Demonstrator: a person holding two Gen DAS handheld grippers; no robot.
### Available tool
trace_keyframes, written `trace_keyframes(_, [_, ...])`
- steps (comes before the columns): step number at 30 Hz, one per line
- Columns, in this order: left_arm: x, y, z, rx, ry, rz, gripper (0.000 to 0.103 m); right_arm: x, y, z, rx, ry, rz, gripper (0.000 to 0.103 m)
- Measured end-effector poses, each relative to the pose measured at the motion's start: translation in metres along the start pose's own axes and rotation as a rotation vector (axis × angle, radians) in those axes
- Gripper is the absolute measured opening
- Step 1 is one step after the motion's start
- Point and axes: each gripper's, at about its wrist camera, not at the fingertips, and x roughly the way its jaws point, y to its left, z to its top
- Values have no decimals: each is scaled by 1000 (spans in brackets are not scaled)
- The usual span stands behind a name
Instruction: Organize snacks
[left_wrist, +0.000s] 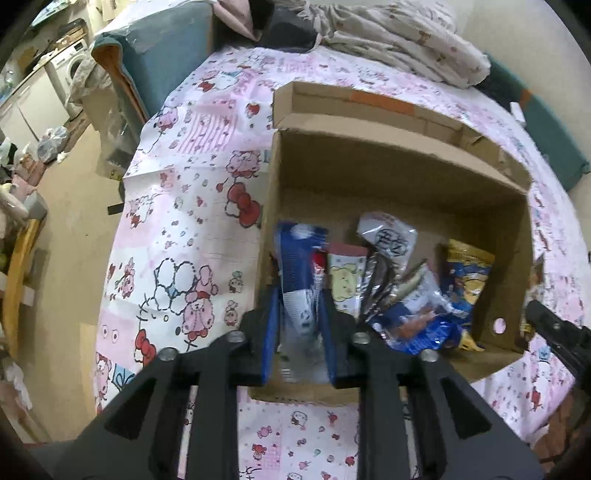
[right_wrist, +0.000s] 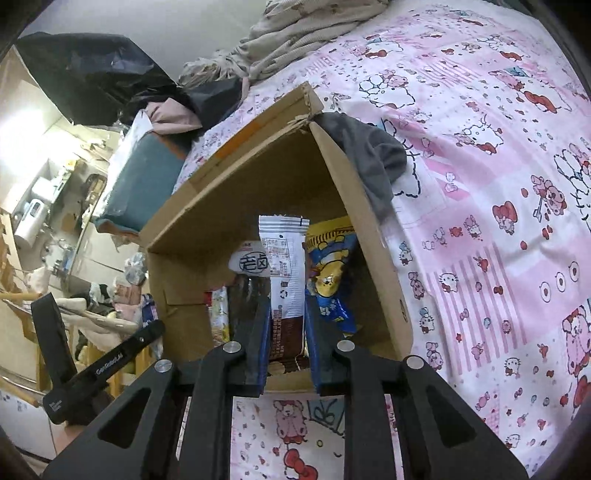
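Left gripper (left_wrist: 300, 314): fingers close together, clamping a tall blue-and-white foil snack packet (left_wrist: 301, 266) upright between them. Right gripper (right_wrist: 286, 332): fingers nearly closed on a white-and-brown printed snack sachet (right_wrist: 286, 273). Beyond both fingertips stands an open brown cardboard box (left_wrist: 399, 173) holding mixed packets, on a pink cartoon-print bed sheet (left_wrist: 192, 192).

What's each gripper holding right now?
Left gripper: closed on a blue-and-white snack packet.
Right gripper: closed on a white-and-brown snack packet.
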Motion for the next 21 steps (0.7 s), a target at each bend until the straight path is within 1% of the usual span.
trace_keyframes(1, [1,0,-1,-1,8,-16,30,1,-1,0,1,2,-5,23])
trace_keyframes(2, [0,-1,-2,1,15,-27,36,1,-1,-1,1,1,-14,30])
trace_keyframes(3, [-3,-3,-5,21,15,-29,41,0,-2,-2,3,0,-18,44])
trace_keyframes(4, [-6,-6,-6,45,5,-15,44,-1,-2,-3,6,-7,-9,53])
trace_keyframes(5, [-11,-10,-9,74,-15,21,52,-3,-2,-3,6,-19,-6,64])
trace_keyframes(6, [-16,-11,-11,85,-31,39,62,-5,0,-5,-4,-29,-15,64])
trace_keyframes(7, [-21,-11,-13,88,-45,37,65,-7,3,-6,-19,-34,-28,64])
trace_keyframes(9, [-33,-7,-17,81,-75,10,65,-11,7,-10,-32,-41,-28,64])
trace_keyframes(11, [-43,-2,-21,76,-97,2,65,-15,10,-14,-39,-42,-14,65])
trace_keyframes(13, [-55,5,-28,70,-123,-16,65,-22,17,-22,-62,-52,-19,71])
trace_keyframes(14, [-61,9,-32,72,-139,-25,65,-25,20,-25,-74,-61,-25,77])
trace_keyframes(15, [-67,12,-37,80,-156,-35,65,-31,26,-31,-105,-79,-37,80])
trace_keyframes(17, [-75,23,-49,78,-188,-31,65,-39,34,-40,-153,-105,-55,80])
trace_keyframes(18, [-76,26,-52,69,-189,-28,65,-44,40,-47,-187,-119,-76,80])
trace_keyframes(21, [-85,40,-62,8,-177,-47,65,-53,49,-60,-225,-144,-85,80])
